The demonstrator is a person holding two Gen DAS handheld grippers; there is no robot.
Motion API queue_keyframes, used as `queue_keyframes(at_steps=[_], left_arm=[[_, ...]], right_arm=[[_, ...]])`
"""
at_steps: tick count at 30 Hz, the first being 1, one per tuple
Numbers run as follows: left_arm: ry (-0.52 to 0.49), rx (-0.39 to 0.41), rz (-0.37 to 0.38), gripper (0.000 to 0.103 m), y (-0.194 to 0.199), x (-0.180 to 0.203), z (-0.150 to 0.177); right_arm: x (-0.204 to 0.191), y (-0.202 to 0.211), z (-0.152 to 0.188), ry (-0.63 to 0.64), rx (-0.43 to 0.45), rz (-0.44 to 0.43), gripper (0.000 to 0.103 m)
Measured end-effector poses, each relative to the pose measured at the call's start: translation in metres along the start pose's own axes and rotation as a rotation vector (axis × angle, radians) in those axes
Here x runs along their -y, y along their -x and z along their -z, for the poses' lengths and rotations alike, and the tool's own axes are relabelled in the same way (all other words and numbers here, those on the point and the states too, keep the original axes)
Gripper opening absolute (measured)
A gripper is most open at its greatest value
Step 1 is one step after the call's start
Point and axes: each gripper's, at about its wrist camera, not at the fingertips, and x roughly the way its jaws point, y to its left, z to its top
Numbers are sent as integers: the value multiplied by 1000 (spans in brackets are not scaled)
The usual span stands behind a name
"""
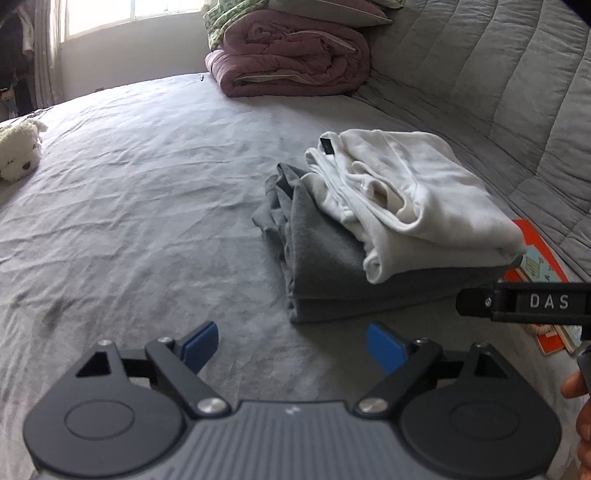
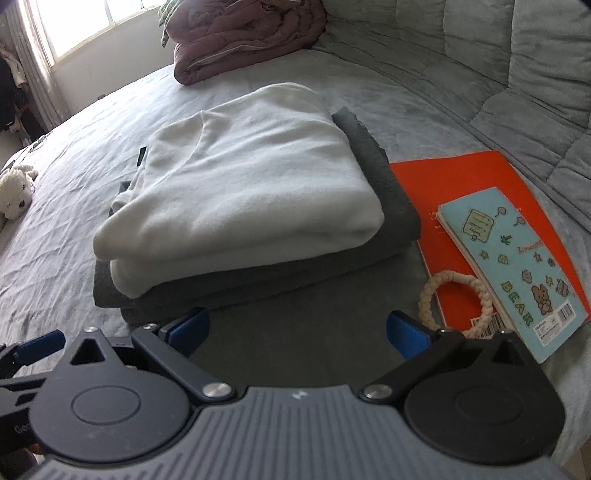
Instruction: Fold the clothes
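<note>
Two folded garments sit stacked on the bed (image 1: 147, 192): a white top (image 2: 236, 177) on a grey one (image 2: 373, 173). The stack looks finished and squared, grey edges showing all round under the white.

Left claw (image 1: 293, 349): jaws wide apart, blue pads on bare sheet, nothing between them. The stack lies ahead and to its right, just beyond the pads, not touching. From this side the loose layered ends of the white top (image 1: 406, 199) and grey one (image 1: 321, 258) face the claw.

Right claw (image 2: 297, 326): also spread open, empty. The stack is straight ahead of it and slightly left; its left pad sits just beside the grey bottom edge, contact unclear. The stack's long axis runs away from this claw toward the far pink quilt (image 2: 243, 33). This side shows the closed fold.

Judgement: the right claw is nearer and better lined up. If the stack needs moving or tidying, it reaches first; the left would have to swing right.

An orange folder (image 2: 454, 177), a blue notebook (image 2: 513, 258) and a braided ring (image 2: 454, 299) lie just right of the stack; the ring is close to the right pad, a snag risk. A plush toy (image 1: 18, 155) lies well away, left.
</note>
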Motion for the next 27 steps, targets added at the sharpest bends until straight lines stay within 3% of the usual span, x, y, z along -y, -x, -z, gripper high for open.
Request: queue_keyframes(at_steps=[27], left_arm=[[-34,-34,-56,100,-7,6,2]], right_arm=[[-7,-6,0,35,-17,25,103]])
